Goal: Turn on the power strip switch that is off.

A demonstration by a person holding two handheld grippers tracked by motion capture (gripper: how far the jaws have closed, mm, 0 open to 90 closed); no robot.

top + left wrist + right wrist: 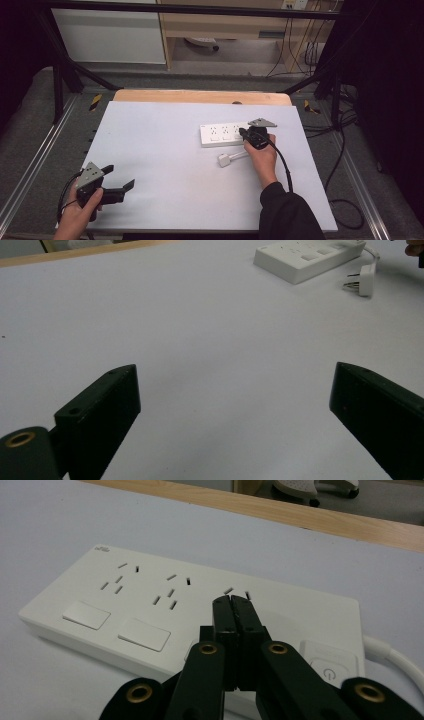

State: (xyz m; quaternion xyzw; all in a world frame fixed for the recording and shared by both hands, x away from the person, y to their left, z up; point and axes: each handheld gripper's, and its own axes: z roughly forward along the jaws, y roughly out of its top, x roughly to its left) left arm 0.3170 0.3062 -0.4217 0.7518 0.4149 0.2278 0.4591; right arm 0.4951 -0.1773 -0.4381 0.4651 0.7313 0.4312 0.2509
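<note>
The power strip lay directly beneath the right claw, whose jaws were pressed together on nothing, tips poised over the strip's third socket beside its switch. Its plug lay loose on the worktop just behind that claw, unplugged, so I judged little was done. The left claw gaped wide and empty, well apart, with bare worktop ahead.
</note>
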